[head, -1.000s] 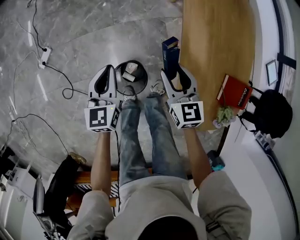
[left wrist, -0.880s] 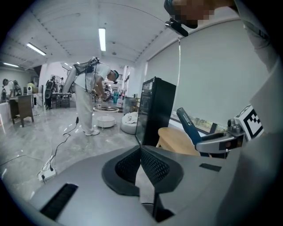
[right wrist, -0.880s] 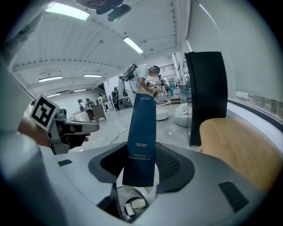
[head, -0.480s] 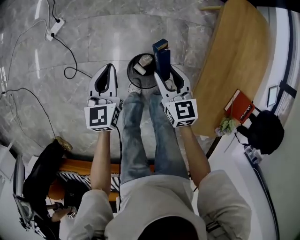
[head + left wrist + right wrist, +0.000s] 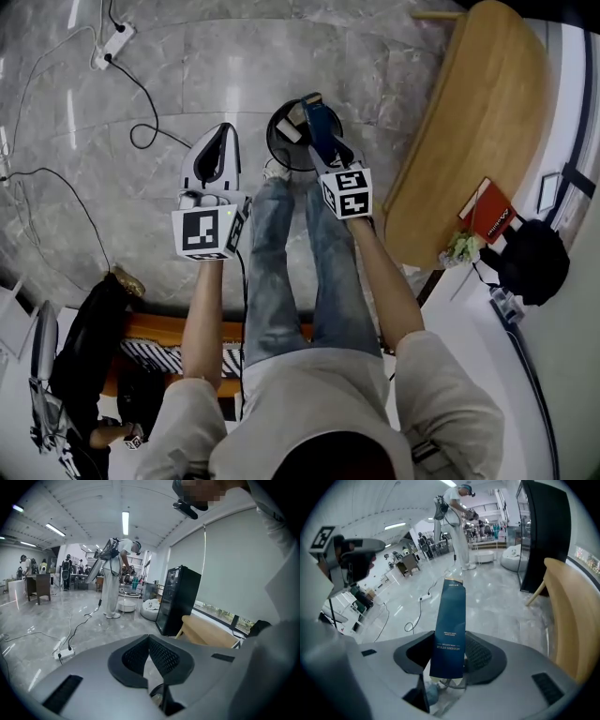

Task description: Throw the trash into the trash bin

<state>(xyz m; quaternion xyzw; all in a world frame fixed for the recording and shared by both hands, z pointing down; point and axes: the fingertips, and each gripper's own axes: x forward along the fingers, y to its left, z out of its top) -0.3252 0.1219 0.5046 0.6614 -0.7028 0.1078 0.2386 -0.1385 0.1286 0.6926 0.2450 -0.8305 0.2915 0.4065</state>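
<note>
Your right gripper (image 5: 321, 142) is clamped on the blue box (image 5: 310, 112) over the trash bin (image 5: 270, 137) at twelve o'clock; centre it inside the rim before letting go; left gripper (image 5: 216, 139) jaws together, empty.

Navy box (image 5: 449, 620) (pale print); black trash bin (image 5: 273, 148); grey veined floor (image 5: 187, 75); tan table (image 5: 478, 112).

We get bright, even light here: a ceiling strip light (image 5: 125, 523) glows overhead and daylight comes pale through the window blind (image 5: 229, 559). The marble floor (image 5: 234, 84) throws back white streaks of glare, and shadows on it stay faint and soft. Every view bends hard at the edges, with the corners going black. Up close, the blue carton (image 5: 450, 620) holds fairly sharp, while the people far back (image 5: 70, 566) turn small and smeary.
</note>
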